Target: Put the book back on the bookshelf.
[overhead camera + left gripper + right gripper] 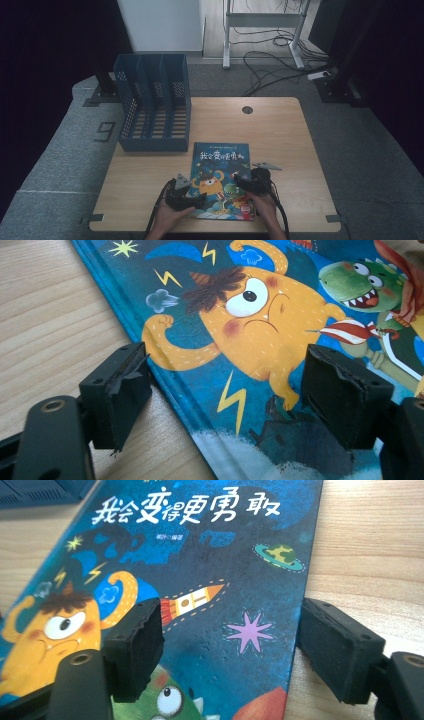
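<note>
A picture book (220,180) with a dark blue cover, an orange monster and white Chinese title lies flat on the wooden table (285,135), near its front edge. My left gripper (194,192) is at the book's lower left edge and stands open. In the left gripper view the book (260,340) runs under my left gripper (230,390), one jaw over bare wood and the other over the cover. My right gripper (241,181) is open at the book's lower right. In the right gripper view my right gripper (235,645) straddles the right edge of the book (200,580), pads off it.
A blue mesh file rack (152,107) with three slots stands at the table's back left, just behind the book. A round cable hole (247,109) is in the back middle of the table. Desk legs and cables lie on the floor beyond.
</note>
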### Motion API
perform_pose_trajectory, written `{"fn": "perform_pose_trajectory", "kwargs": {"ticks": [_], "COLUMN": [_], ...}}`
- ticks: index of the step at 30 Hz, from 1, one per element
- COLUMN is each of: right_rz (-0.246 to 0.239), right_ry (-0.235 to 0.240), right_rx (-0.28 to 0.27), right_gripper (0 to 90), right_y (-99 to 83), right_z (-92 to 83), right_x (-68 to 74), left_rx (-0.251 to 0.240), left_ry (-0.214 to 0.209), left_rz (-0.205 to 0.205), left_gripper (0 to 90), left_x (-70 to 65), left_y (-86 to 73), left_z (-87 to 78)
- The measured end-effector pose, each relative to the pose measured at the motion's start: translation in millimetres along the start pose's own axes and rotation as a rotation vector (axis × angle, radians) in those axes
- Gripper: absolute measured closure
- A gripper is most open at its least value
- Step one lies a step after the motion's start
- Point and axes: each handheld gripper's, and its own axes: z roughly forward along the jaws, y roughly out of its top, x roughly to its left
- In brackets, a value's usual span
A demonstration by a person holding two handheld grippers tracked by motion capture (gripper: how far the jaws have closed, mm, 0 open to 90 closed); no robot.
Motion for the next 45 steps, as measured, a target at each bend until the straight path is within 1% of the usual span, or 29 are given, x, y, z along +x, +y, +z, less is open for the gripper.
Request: {"fn": "perform_pose_trajectory", "kwargs": {"ticks": [1, 2, 6, 10, 18, 21, 24, 30, 31, 32, 33, 34, 35, 37, 39, 43, 45], "right_rz": [0.026, 0.032, 0.039, 0.032, 0.048, 0.026, 0.025, 0.051, 0.051, 0.074, 0.074, 0.082, 0.104, 0.114, 0.119, 0.122, 0.134], "right_ry": [0.014, 0.02, 0.03, 0.055, 0.108, 0.112, 0.125, 0.18, 0.18, 0.206, 0.206, 0.217, 0.241, 0.255, 0.262, 0.26, 0.266], "right_rx": [-0.006, -0.011, -0.03, -0.045, -0.064, -0.065, -0.068, -0.084, -0.084, -0.085, -0.085, -0.086, -0.085, -0.088, -0.082, -0.071, -0.065], "right_gripper": [26.9, 27.0, 27.3, 27.8, 28.8, 28.8, 28.9, 30.7, 30.7, 31.6, 31.6, 31.9, 32.3, 33.7, 34.4, 34.5, 34.5], "right_y": [0.9, 1.1, 2.5, 5.6, 10.2, 11.3, 12.7, 15.7, 15.7, 16.4, 16.4, 16.7, 17.4, 17.7, 18.0, 17.8, 17.8], "right_z": [-1.5, -1.9, -6.0, -11.8, -20.6, -22.8, -25.5, -31.3, -31.3, -32.9, -32.9, -33.5, -35.1, -35.8, -36.3, -35.1, -34.7], "right_x": [-1.7, -2.1, -1.6, -2.1, -4.3, -3.5, -3.2, -6.7, -6.7, -9.3, -9.3, -10.5, -12.0, -13.3, -14.5, -15.6, -16.3], "left_rx": [0.0, 0.0, 0.001, -0.006, -0.012, -0.014, -0.019, -0.023, -0.023, -0.026, -0.026, -0.027, -0.029, -0.03, -0.03, -0.029, -0.029], "left_ry": [-0.001, 0.0, -0.001, -0.021, -0.049, -0.054, -0.067, -0.082, -0.086, -0.091, -0.091, -0.095, -0.101, -0.104, -0.103, -0.099, -0.098], "left_rz": [0.0, 0.001, 0.002, -0.014, -0.03, -0.035, -0.043, -0.054, -0.056, -0.062, -0.062, -0.065, -0.071, -0.074, -0.074, -0.071, -0.07], "left_gripper": [18.7, 18.7, 18.4, 18.1, 17.6, 17.2, 16.9, 16.3, 16.3, 16.3, 16.3, 16.3, 16.1, 16.0, 15.9, 15.9, 15.9], "left_x": [0.1, 0.0, -0.1, 2.4, 6.2, 6.8, 8.5, 10.5, 10.9, 11.5, 11.5, 11.9, 12.6, 13.0, 12.9, 12.4, 12.5], "left_y": [0.0, 0.0, 0.1, -0.1, -0.3, -0.4, -0.5, -0.5, -0.6, -0.8, -0.8, -0.8, -0.9, -0.9, -0.8, -0.8, -0.8], "left_z": [0.1, 0.1, 0.1, -0.3, -1.3, -1.3, -1.5, -1.8, -1.8, -1.9, -1.9, -2.0, -2.1, -2.1, -2.0, -2.0, -2.0]}}
